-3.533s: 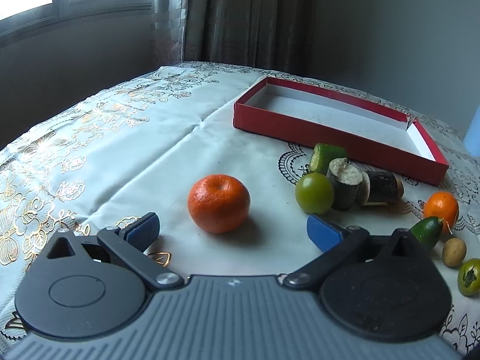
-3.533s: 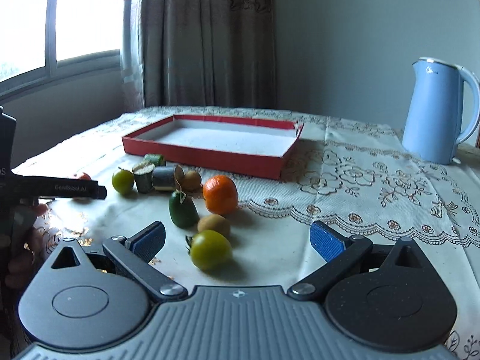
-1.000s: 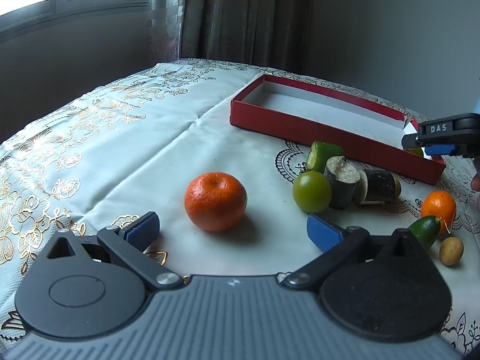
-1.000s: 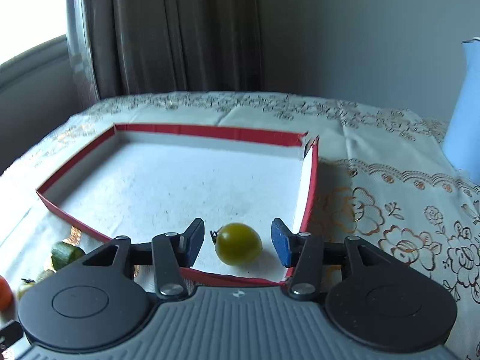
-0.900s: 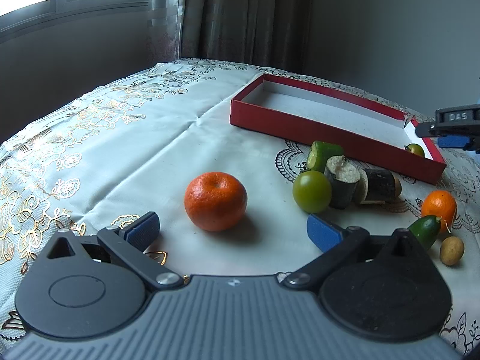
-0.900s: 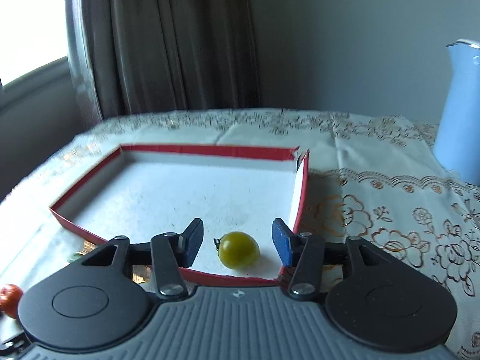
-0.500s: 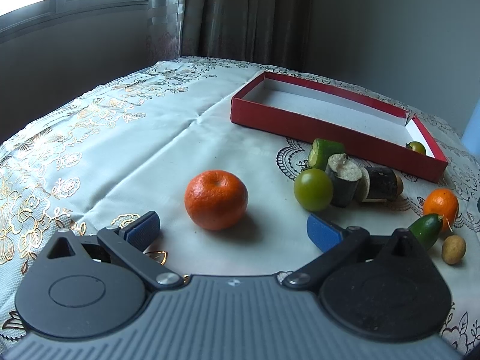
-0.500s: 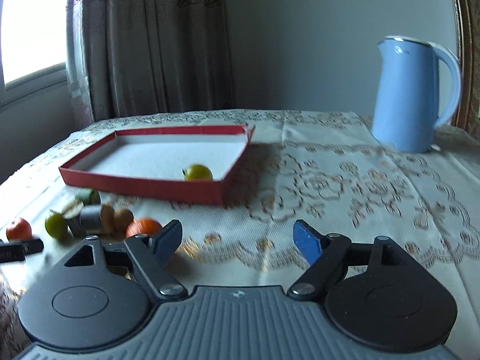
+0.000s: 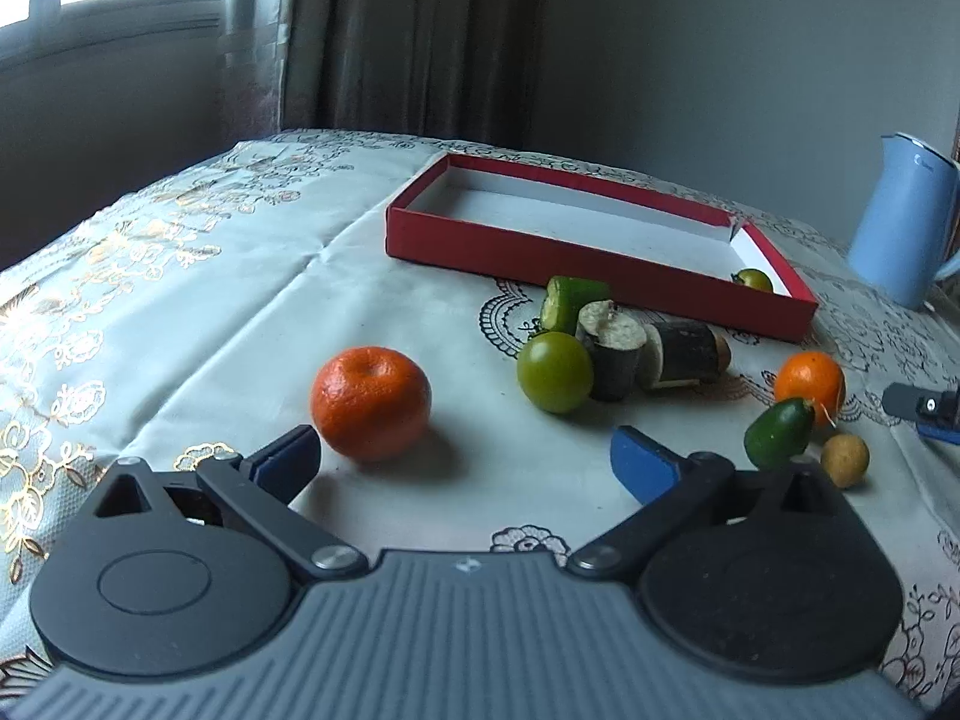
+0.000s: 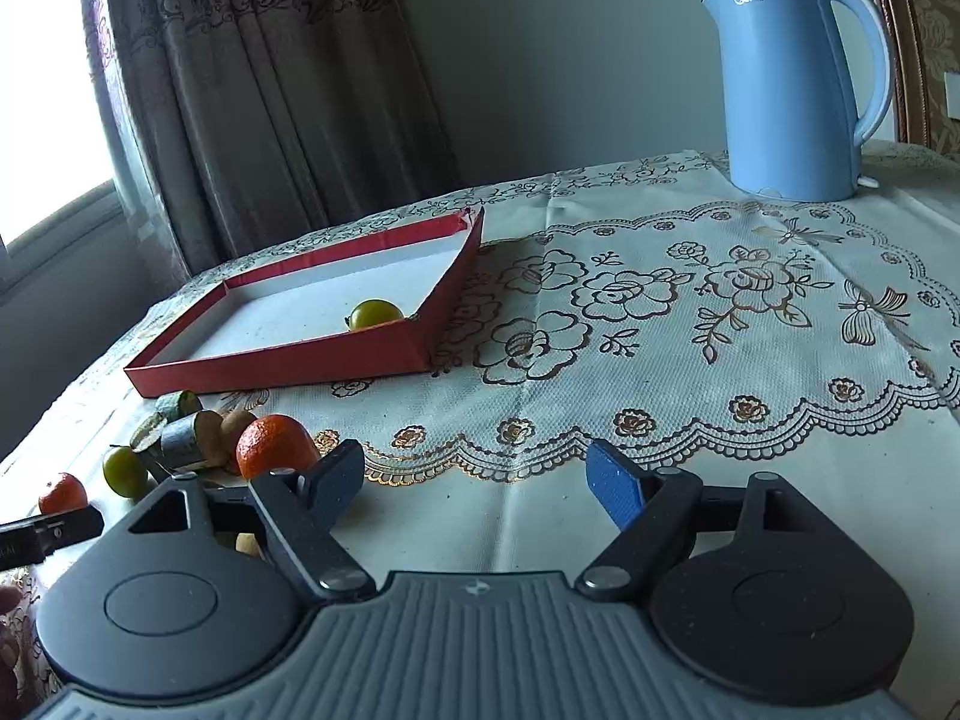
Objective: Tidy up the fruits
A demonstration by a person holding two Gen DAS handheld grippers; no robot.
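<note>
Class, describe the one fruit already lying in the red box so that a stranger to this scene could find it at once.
Find the shallow red box on the patterned tablecloth. Inside it, in the corner nearest the blue kettle, lies a small yellow-green tomato. It is the only fruit inside; all the others lie outside on the cloth.

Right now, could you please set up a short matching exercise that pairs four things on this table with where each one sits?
Things:
1. large orange
2. small yellow-green fruit
3. blue kettle
4. small tan fruit

Places:
A. inside the red tray, in a near corner
B. beside the dark green oval fruit
C. just ahead of the open left tongs
D. at the far side of the table, beyond the open right tongs

Pairs: 1-C, 2-A, 3-D, 4-B
</note>
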